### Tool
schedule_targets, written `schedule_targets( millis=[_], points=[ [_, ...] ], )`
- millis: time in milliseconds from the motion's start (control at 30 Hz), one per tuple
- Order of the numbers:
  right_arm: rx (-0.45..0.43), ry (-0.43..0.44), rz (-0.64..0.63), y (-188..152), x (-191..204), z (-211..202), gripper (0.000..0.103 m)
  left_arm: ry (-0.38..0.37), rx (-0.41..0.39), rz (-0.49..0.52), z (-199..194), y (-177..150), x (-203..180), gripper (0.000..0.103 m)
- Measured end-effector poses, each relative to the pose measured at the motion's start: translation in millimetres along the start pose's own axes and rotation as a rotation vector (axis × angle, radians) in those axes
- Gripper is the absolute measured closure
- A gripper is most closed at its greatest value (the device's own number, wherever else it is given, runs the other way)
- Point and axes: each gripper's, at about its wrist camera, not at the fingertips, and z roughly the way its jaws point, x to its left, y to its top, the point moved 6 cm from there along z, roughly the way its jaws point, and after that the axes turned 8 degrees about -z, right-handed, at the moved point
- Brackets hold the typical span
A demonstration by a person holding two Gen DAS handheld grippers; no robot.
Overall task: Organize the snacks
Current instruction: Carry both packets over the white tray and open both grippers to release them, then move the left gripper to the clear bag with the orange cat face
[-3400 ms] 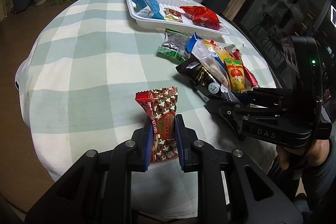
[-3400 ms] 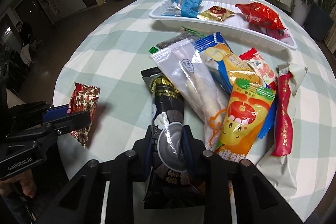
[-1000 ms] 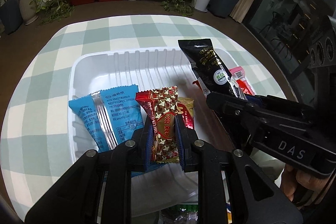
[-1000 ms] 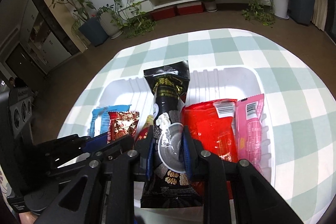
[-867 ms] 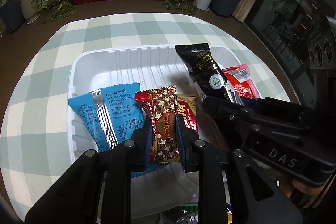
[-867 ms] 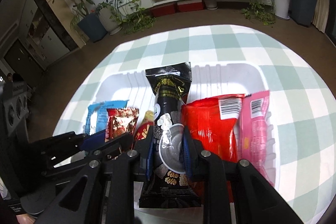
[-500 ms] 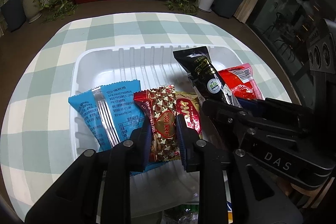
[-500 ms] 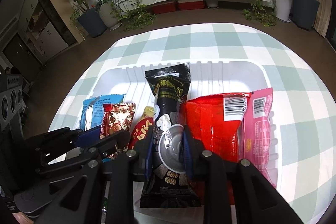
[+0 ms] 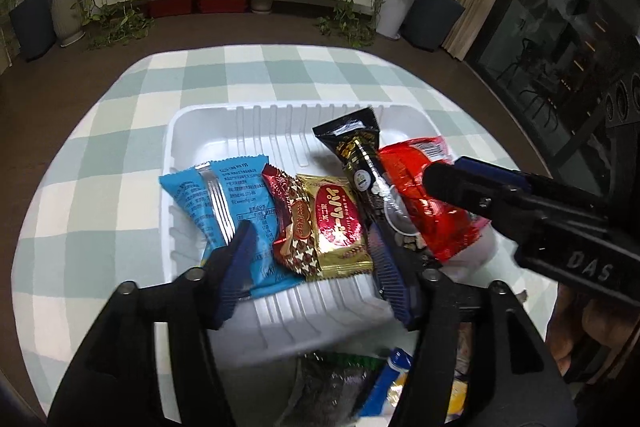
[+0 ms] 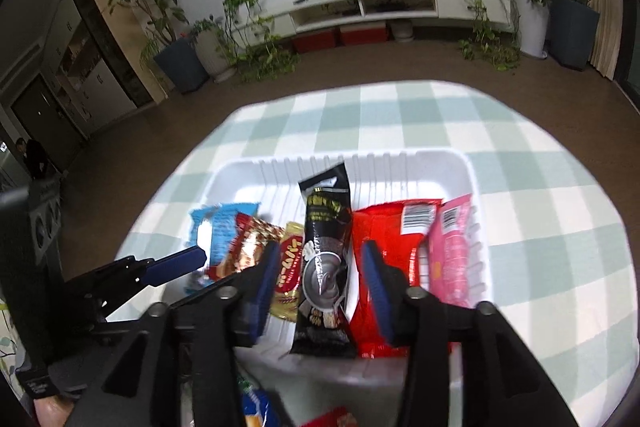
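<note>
I see the checked table [image 9: 120, 155] carrying the white tray [image 9: 208, 123], which holds, from nine o'clock to three, a blue pack [image 9: 224, 203], a brown pack [image 9: 296, 227], a gold pack [image 9: 340, 223], a black pack [image 9: 360, 167], a red pack [image 9: 424, 203] and a pink pack [image 10: 452, 255]. My left gripper [image 9: 312, 267] is spreading, its pads clear of the brown pack lying in the tray at twelve o'clock from it. My right gripper [image 10: 320, 279] is spreading too, with the black pack lying loose between its pads, touching neither.
</note>
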Motion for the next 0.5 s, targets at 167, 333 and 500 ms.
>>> schedule_targets(
  millis=[167, 333, 500],
  points=[
    [-0.077, 0.064, 0.037, -14, 0, -55, 0.017, -0.044, -0.038, 0.024, -39, -18, -5, 0.013],
    [-0.141, 0.112, 0.035, -55, 1, -110, 0.006, -0.111, 0.03, 0.207, -65, -66, -21, 0.008],
    [-0.143, 0.156, 0.065, -116, 1, -143, 0.005, -0.165, 0.102, 0.429, -77, -122, -40, 0.007]
  ],
)
